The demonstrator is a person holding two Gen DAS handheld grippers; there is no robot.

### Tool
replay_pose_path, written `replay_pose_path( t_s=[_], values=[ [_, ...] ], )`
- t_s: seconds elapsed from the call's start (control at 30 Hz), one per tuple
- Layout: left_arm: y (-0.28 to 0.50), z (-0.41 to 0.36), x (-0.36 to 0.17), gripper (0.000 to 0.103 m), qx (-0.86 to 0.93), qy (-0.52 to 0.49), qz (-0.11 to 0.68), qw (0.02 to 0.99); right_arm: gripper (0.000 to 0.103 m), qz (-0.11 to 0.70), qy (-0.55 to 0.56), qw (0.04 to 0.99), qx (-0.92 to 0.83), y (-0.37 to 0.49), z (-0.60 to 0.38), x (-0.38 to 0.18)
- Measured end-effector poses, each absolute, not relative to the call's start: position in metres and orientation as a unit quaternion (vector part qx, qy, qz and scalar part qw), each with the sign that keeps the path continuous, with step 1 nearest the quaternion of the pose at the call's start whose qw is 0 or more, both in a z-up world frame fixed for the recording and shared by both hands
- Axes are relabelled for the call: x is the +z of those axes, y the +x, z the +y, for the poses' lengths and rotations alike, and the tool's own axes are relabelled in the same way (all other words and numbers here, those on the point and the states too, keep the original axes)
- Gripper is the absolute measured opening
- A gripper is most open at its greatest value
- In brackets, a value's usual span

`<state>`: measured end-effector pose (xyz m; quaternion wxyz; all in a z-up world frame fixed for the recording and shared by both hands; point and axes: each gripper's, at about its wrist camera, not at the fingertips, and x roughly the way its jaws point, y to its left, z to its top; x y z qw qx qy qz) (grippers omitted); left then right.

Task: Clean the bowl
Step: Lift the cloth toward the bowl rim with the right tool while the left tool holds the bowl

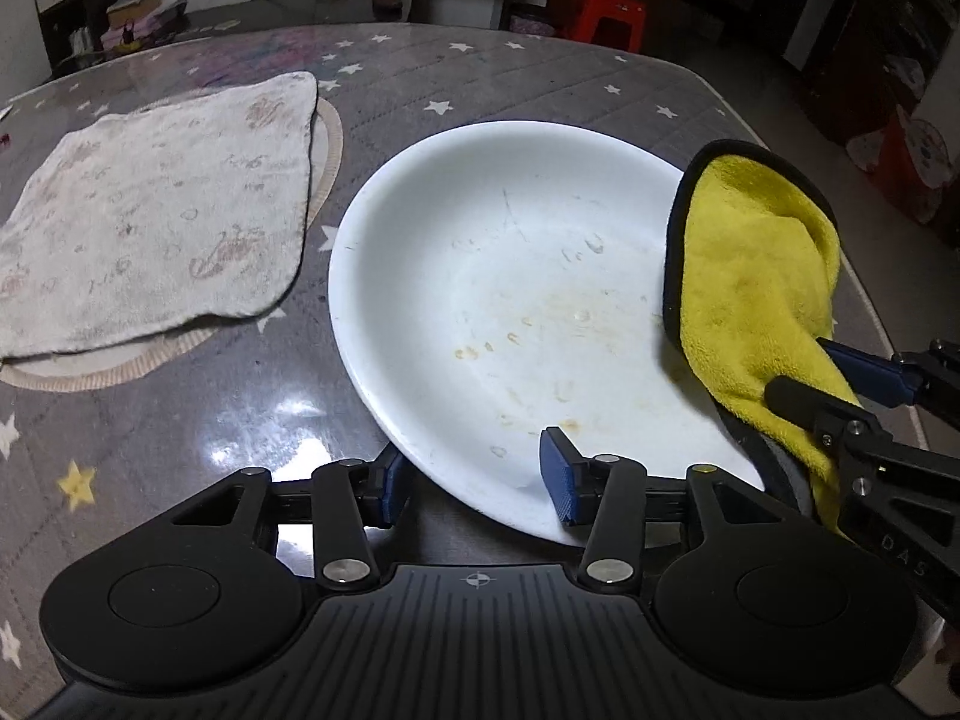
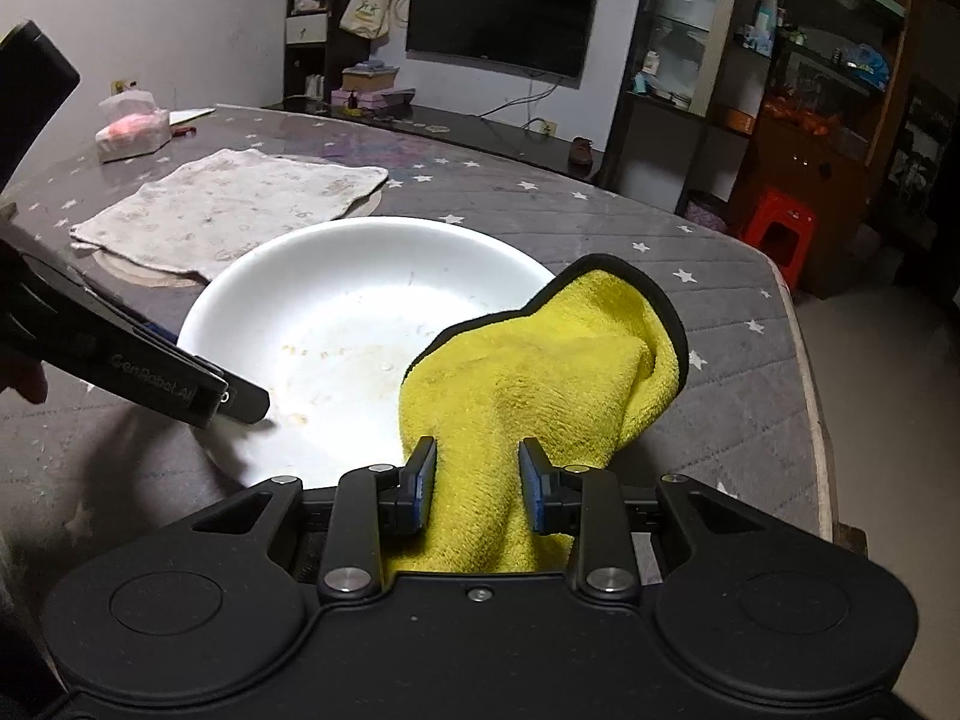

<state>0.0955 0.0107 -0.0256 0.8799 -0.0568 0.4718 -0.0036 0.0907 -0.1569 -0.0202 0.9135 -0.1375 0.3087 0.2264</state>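
A wide white bowl [image 1: 510, 276] with brownish smears inside sits on the grey star-patterned table; it also shows in the right wrist view [image 2: 336, 312]. My left gripper [image 1: 477, 474] is open, its jaws straddling the bowl's near rim, one finger inside and one outside. My right gripper [image 2: 477, 480] is shut on a yellow cloth with black edging [image 2: 540, 372]. The cloth hangs over the bowl's right rim and also shows in the left wrist view [image 1: 756, 276]. The right gripper appears in the left wrist view [image 1: 840, 384] at the bowl's right side.
A worn off-white towel [image 1: 150, 222] lies flat on a round mat left of the bowl. A tissue pack [image 2: 132, 132] sits at the table's far left. The table's right edge [image 2: 804, 360] runs close to the cloth. A red stool [image 2: 774, 228] stands beyond.
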Motion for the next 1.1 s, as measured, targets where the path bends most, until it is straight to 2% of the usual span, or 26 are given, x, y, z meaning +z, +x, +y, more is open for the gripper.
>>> replay_pose_path(
  t_s=[0.4, 1.1],
  values=[
    [0.102, 0.015, -0.025, 0.044, -0.019, -0.019, 0.47, 0.882, 0.031, 0.305, -0.118, 0.925, 0.192, 0.126, -0.165, -0.028],
    [0.134, 0.032, -0.023, 0.039, -0.049, 0.044, 0.465, 0.883, 0.031, 0.308, -0.153, 0.92, 0.19, 0.175, -0.148, -0.032]
  ],
)
